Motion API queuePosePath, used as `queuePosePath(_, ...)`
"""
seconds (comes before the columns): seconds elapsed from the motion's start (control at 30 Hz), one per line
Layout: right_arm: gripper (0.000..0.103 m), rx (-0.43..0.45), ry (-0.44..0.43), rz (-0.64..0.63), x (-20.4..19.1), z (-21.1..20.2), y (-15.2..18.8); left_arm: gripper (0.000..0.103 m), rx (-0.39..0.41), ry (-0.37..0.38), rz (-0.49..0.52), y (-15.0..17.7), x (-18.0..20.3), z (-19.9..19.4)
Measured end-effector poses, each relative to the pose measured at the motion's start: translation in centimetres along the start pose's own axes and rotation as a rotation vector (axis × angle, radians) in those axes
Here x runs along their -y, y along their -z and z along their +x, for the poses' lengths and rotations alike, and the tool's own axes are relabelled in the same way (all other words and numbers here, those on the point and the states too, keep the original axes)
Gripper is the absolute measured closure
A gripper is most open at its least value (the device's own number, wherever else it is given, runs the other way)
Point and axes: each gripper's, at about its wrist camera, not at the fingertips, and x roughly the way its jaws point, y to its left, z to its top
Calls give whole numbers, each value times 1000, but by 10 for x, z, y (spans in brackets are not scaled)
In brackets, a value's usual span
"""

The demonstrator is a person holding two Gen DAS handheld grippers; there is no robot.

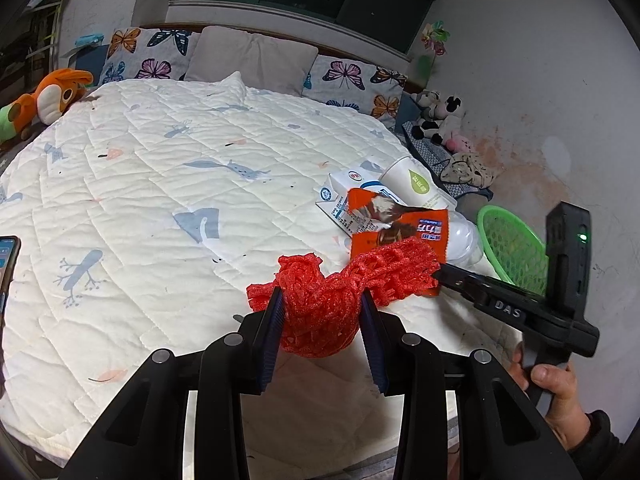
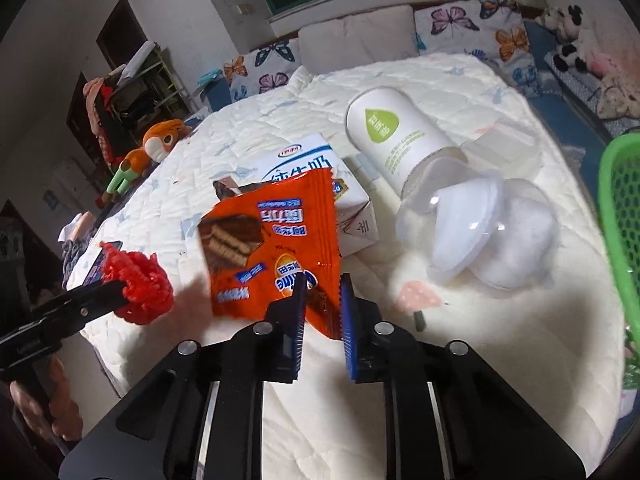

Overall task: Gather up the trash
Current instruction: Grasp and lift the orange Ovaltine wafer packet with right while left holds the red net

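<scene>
A: What fills the view?
B: A white quilted bed (image 1: 160, 152); a green basket (image 2: 624, 216) at the right edge.
A: And the tools?
B: Left gripper (image 1: 320, 308), half-wide, clamps red foam netting (image 1: 320, 312) at lower centre. Right gripper (image 2: 322, 300), narrow, pinches an orange wrapper (image 2: 272, 248); the basket lies just to its right, so it looks nearer.

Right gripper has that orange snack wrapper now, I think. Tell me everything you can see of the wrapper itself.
The orange wrapper is a glossy, crinkled foil-like packet printed with chocolate wafer biscuits, blue labels and white lettering, which reads upside down in the right wrist view. It looks flat, and its far end is torn open. The right gripper is shut on its near corner, and it slants up over the milk carton. In the left wrist view the red foam net overlaps its lower edge; whether they touch is unclear.
</scene>
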Motion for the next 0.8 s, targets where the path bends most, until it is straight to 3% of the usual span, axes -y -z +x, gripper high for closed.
queuePosePath(0.47, 94, 146, 116, 50, 37, -92, 2, 67, -2, 80, 81, -12, 52, 7)
queuePosePath(0.63, 91, 123, 101, 85, 54, -103, 4, 67, -8, 101, 100, -14, 70, 15)
queuePosePath(0.8, 89, 67, 61, 112, 55, -86, 12, 67, -18, 87, 90, -12, 68, 17)
